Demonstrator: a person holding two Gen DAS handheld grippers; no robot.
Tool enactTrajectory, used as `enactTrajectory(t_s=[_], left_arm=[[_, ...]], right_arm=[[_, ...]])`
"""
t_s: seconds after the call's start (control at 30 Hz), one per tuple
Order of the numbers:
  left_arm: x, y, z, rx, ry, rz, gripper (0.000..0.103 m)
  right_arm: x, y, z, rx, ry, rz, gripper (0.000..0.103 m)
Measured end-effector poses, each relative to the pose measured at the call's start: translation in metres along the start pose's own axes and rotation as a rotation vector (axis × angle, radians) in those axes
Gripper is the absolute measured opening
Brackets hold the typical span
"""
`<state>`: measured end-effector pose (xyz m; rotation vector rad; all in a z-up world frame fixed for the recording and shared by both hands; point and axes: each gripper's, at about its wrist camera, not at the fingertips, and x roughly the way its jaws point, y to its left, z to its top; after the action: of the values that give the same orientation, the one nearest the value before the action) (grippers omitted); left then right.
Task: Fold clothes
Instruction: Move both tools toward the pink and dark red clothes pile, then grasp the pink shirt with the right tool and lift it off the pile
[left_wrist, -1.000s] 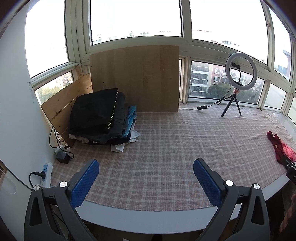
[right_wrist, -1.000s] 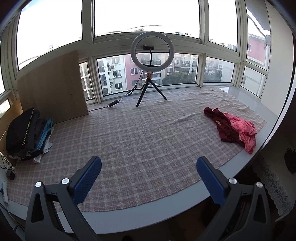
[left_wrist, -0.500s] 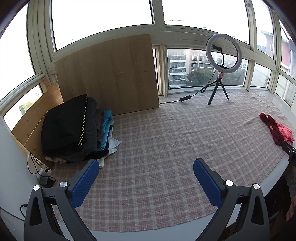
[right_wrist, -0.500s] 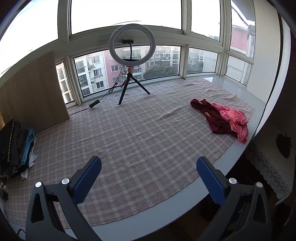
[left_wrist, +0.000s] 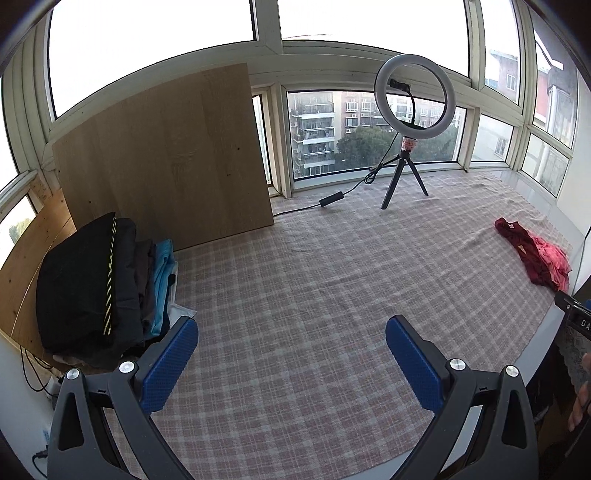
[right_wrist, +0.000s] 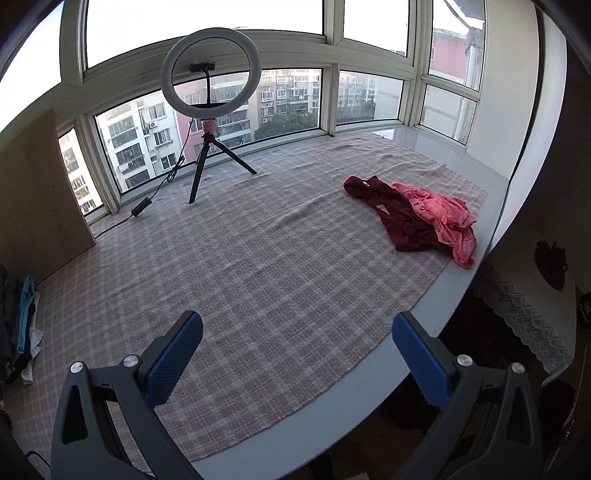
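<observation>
Left tongs (left_wrist: 291, 363): spread wide, empty, above the near checked cloth (left_wrist: 314, 295).
Right tongs (right_wrist: 297, 360): spread wide, empty, near the worktop's (right_wrist: 491, 236) front edge.
Unfolded clothes: dark red garment (right_wrist: 399, 214) and pink garment (right_wrist: 443, 210) tangled at the far right, by the rim.
Folded stack (left_wrist: 99, 284): far left.
Risk: pinching one garment may drag both; the pink one could slide off the edge.

Crumpled maroon garment (right_wrist: 399, 214) touching pink garment (right_wrist: 447, 218); folded stack (left_wrist: 99, 288) far left
</observation>
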<state>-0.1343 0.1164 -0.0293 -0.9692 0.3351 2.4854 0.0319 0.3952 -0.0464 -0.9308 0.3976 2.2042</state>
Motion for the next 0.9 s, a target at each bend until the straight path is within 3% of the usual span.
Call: enactTrajectory(t_s=[0.1,0.23,0.43,0.63,0.77,0.9], left_arm=[[0.007,-0.003,0.02,-0.023,-0.008,-0.003,0.102],[0.018,-0.011,0.046,-0.071,-0.018,0.047,0.102],[0.034,-0.034,0.07,-0.155,0.011,0.12,0.102],[0.051,-0.068,0.078,-0.191,0.063,0.176,0.102],[0.067,-0.092,0.084,-0.194,0.102,0.188,0.102],[0.078,-0.115,0.09,-0.175,0.125,0.188,0.102]], right_arm=[[0.028,-0.034,0.023,0.024,0.006,-0.03,0.103],[0.078,-0.089,0.062,0.036,0.028,-0.074,0.103],[0.193,-0.18,0.127,-0.039,0.156,-0.119,0.103],[0.288,-0.25,0.172,-0.078,0.307,-0.034,0.103],[0.335,-0.258,0.185,-0.195,0.39,0.003,0.103],[0.379,-0.266,0.19,-0.218,0.504,0.073,0.103]])
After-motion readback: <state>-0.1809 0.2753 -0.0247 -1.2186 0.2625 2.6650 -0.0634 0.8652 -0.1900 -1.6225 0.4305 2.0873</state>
